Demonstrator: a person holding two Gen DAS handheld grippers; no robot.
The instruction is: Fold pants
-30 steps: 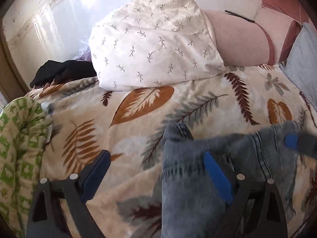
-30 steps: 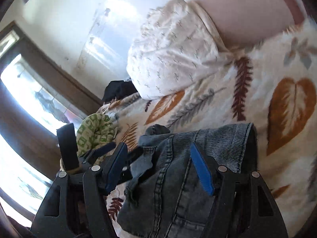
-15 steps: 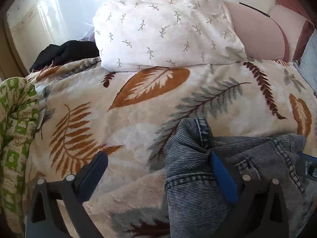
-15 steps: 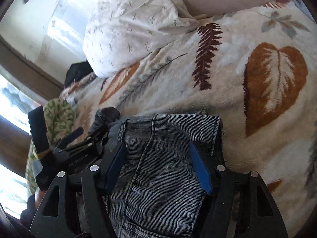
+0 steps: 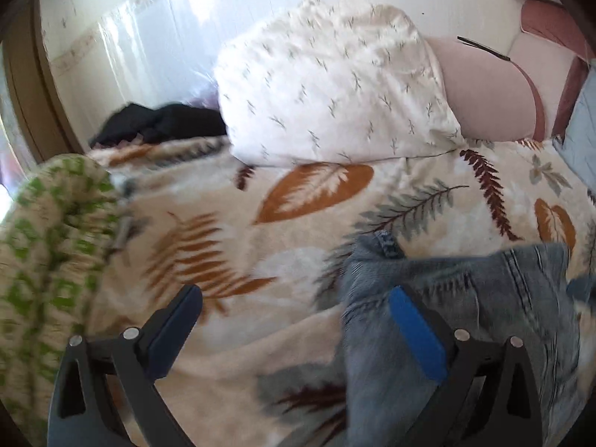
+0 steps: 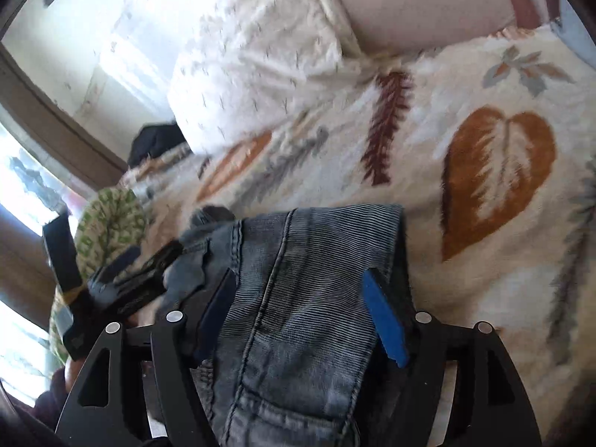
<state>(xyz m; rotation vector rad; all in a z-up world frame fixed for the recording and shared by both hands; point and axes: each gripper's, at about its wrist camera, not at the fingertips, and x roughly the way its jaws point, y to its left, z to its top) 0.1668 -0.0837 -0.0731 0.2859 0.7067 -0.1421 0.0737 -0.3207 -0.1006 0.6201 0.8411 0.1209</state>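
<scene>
Jeans (image 6: 298,298): grey-blue ribbed denim, folded into a thick bundle with raised seams and a patch pocket; they lie on the bed, near the camera in both wrist views.
Blanket (image 5: 260,253): plush fleece on the bed, cream ground printed with orange, maroon and grey leaves and ferns.
Left gripper (image 5: 294,316): black plastic frame with silver rivets and flat blue pads; jaws spread wide apart, gripping nothing. One pad lies against the edge of the jeans, the other stands over bare blanket.
Right gripper (image 6: 301,305): same build; jaws opening, with the denim bundle between them. Whether the pads press the cloth cannot be told.
Writing: small print on the left gripper's body, seen in the right wrist view, is too blurred to read; no brand on the jeans can be made out.
Pillow (image 5: 335,89): puffy, white cotton with small grey sprigs, at the head of the bed.
Bolster (image 5: 488,89): smooth pale pink, beside the pillow.
Dark garment (image 5: 160,123): black, crumpled, left of the pillow.
Green-patterned cloth (image 5: 48,246): cream with green squares, bunched at the bed's left edge.
</scene>
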